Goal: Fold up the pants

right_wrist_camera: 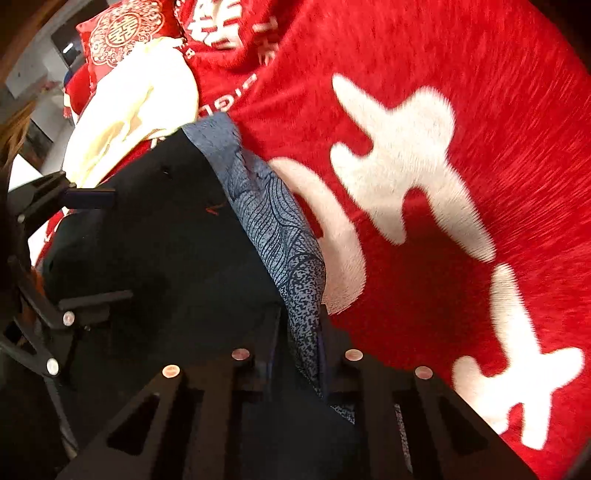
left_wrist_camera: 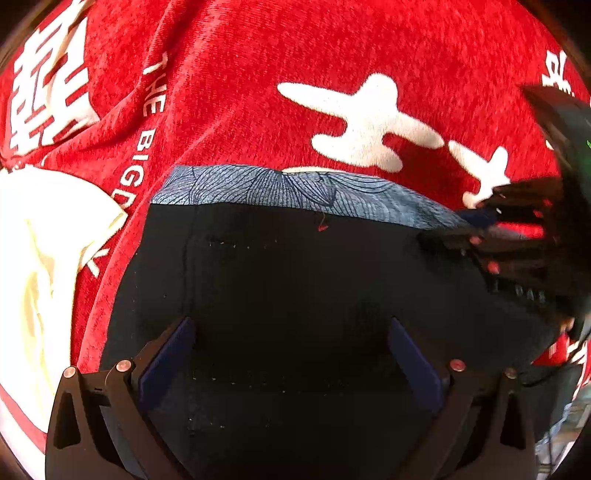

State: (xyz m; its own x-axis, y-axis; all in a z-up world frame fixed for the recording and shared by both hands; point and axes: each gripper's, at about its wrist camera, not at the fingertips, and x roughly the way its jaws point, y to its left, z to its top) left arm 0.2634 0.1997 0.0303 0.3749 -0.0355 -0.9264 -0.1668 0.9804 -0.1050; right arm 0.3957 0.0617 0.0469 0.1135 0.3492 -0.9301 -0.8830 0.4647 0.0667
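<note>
Dark navy pants [left_wrist_camera: 295, 280] lie on a red blanket, with a blue-grey patterned lining strip [left_wrist_camera: 295, 186] along their far edge. My left gripper [left_wrist_camera: 291, 332] is open, its blue pads spread over the dark cloth. My right gripper [right_wrist_camera: 299, 354] is shut on the patterned edge of the pants [right_wrist_camera: 280, 229] at its near end. In the left wrist view the right gripper [left_wrist_camera: 476, 229] shows at the right, pinching the pants' corner. In the right wrist view the left gripper [right_wrist_camera: 88, 243] shows at the left, open over the pants [right_wrist_camera: 177, 251].
The red blanket [left_wrist_camera: 258, 74] with white characters covers the surface and also fills the right wrist view [right_wrist_camera: 498, 129]. A cream cloth [left_wrist_camera: 40, 236] lies left of the pants, also seen in the right wrist view [right_wrist_camera: 129, 122]. A red embroidered cushion [right_wrist_camera: 122, 29] sits beyond it.
</note>
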